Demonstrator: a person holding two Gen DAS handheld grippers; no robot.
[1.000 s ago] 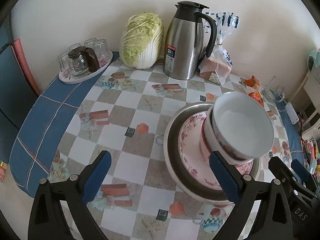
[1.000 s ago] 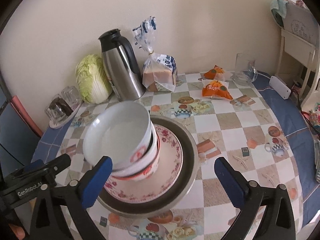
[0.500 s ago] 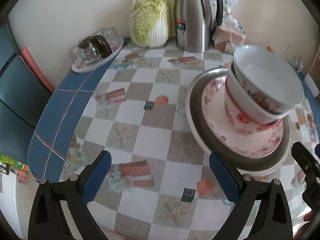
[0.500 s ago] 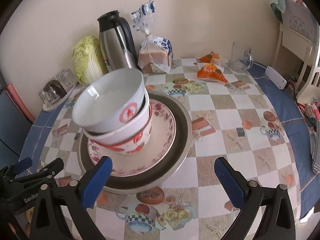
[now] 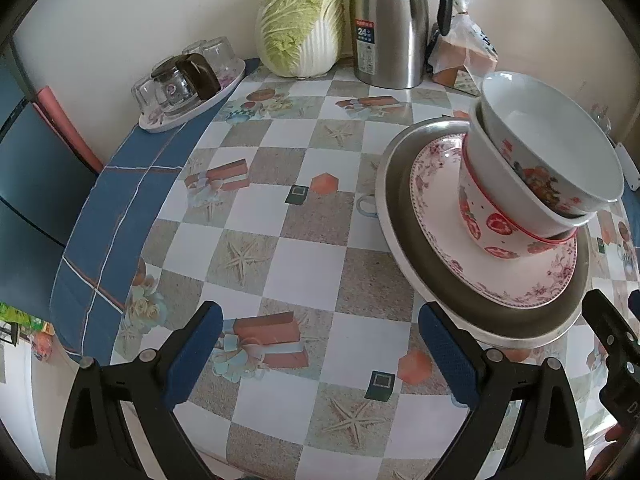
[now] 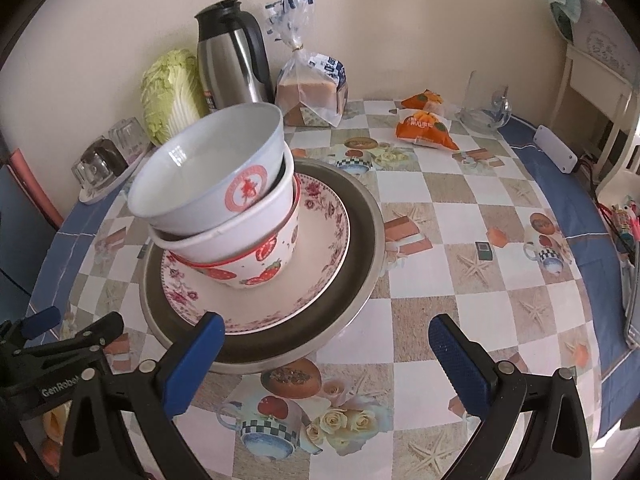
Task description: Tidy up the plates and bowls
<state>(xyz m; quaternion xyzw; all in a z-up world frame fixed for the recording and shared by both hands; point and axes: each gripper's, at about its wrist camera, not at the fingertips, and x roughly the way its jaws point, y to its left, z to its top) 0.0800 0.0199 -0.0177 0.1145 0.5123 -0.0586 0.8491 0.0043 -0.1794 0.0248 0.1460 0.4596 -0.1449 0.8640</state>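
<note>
A stack stands on the checked table: a metal plate point(image 5: 404, 220) point(image 6: 360, 240) at the bottom, a pink floral plate point(image 5: 436, 216) point(image 6: 320, 240) on it, then a strawberry-patterned bowl point(image 5: 492, 236) point(image 6: 260, 264), with two white bowls nested above; the top white bowl point(image 5: 560, 152) point(image 6: 212, 176) leans. My left gripper point(image 5: 320, 344) stands open over bare table, left of the stack and nearer the camera. My right gripper point(image 6: 326, 346) is open too, its left finger in front of the metal plate's near rim. Neither holds anything.
Along the wall stand a tray of glasses point(image 5: 188, 84) point(image 6: 106, 160), a cabbage point(image 5: 300, 20) point(image 6: 170, 92), a steel thermos point(image 5: 388, 28) point(image 6: 232, 56) and bagged bread point(image 6: 312, 88). Orange snack packets point(image 6: 424, 124) and a glass jug point(image 6: 484, 104) lie at the back right. A white chair point(image 6: 600, 80) stands right.
Both grippers have drawn back and away from the stack, which now looks smaller and farther off. The stack itself has stayed in place. Both stay open.
</note>
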